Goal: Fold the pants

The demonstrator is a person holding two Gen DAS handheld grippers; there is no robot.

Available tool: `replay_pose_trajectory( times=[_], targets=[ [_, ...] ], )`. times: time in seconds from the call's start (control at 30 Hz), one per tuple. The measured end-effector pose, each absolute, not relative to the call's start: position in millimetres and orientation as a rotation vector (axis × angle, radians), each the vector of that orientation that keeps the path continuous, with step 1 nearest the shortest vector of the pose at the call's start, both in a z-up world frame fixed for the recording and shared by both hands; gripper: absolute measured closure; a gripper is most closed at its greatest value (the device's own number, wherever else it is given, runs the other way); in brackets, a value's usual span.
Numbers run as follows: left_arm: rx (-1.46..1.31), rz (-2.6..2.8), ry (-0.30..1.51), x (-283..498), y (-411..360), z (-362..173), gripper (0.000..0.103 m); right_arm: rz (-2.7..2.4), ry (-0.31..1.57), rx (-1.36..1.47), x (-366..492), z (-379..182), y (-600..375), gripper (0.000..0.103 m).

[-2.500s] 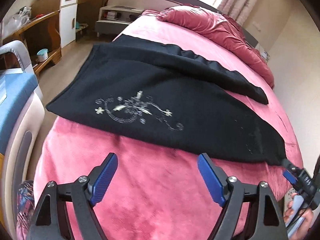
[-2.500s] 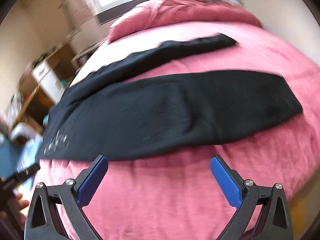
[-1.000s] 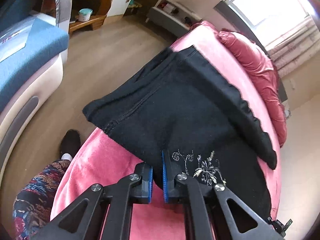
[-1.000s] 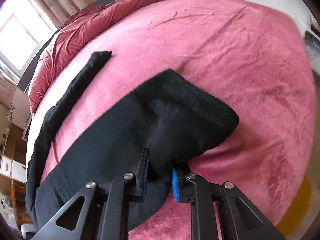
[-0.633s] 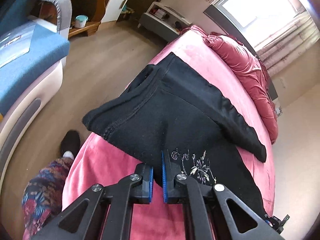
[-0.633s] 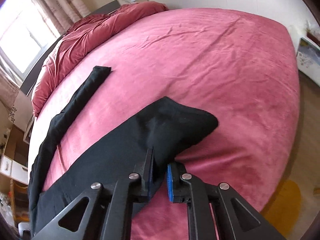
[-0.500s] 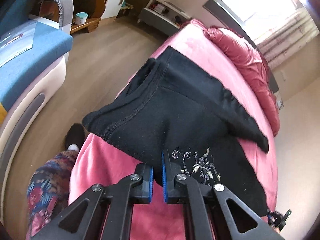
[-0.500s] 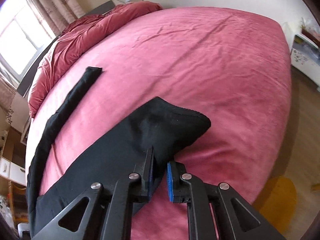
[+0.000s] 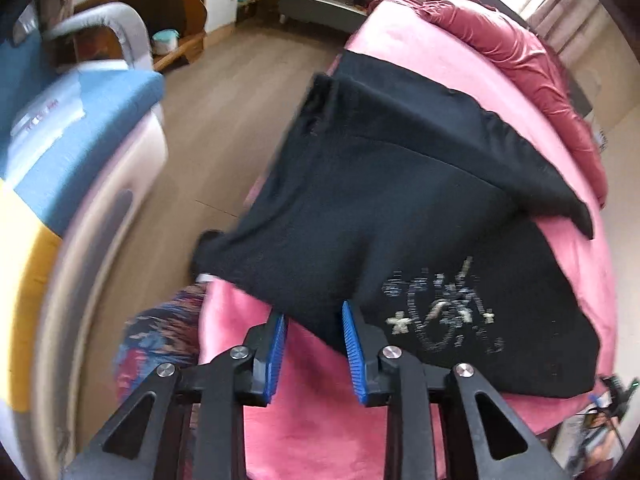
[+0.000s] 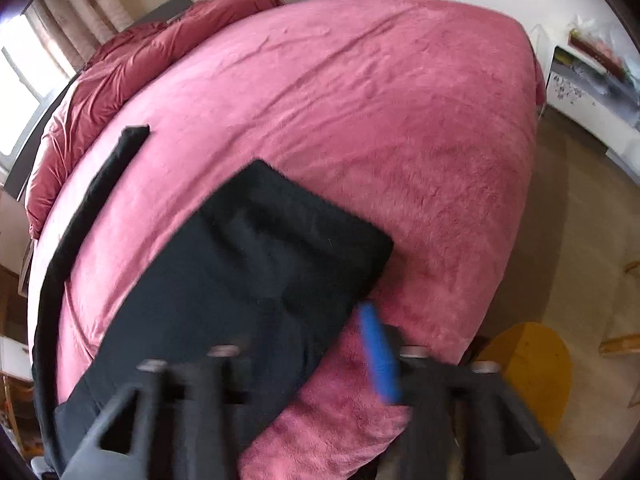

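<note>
Both tongs just opened, left tongs [image 9: 314, 354], right tongs [image 10: 304, 352] seemingly off pants [image 9: 400, 208]

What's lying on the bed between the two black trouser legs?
Nothing: in the right wrist view only bare pink bedspread shows between the far leg and the near leg of the pants. They lie apart there.

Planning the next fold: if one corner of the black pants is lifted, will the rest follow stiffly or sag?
Probably sag: the black pants drape limply over the bed edge. Likely light, since the leg end lies flat. The plush pink cover may drag rather than let it slide.
</note>
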State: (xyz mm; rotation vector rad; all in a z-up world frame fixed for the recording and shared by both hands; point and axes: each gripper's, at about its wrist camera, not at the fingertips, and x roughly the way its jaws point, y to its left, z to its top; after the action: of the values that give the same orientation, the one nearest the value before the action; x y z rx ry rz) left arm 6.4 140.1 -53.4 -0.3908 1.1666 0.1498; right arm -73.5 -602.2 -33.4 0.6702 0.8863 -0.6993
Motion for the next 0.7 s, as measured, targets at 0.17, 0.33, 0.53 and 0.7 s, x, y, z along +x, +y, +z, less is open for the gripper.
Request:
replay_pose_trajectory(
  times=[0.17, 0.33, 0.53, 0.7],
  targets=[
    [-0.363, 0.203, 1.090, -4.0, 158.5, -27.8, 0.075, -0.613, 0.858, 0.532, -51.3, 1.7, -562.2, 0.040],
    [-0.342, 0.124, 0.986, 20.9, 149.7, -0.2, 0.073, -0.329, 0.912, 0.430, 10.1, 5.8, -484.7, 0.040],
    [-0.342, 0.056, 0.971, 69.6, 129.7, -5.6, 0.071, -0.076, 1.003, 0.365, 65.8, -18.6, -385.5, 0.040],
    [-0.374, 0.046, 1.012, 114.6, 119.9, -19.8, 0.069, 0.062, 1.039, 0.333, 95.0, -30.5, -316.8, 0.040]
  ],
)
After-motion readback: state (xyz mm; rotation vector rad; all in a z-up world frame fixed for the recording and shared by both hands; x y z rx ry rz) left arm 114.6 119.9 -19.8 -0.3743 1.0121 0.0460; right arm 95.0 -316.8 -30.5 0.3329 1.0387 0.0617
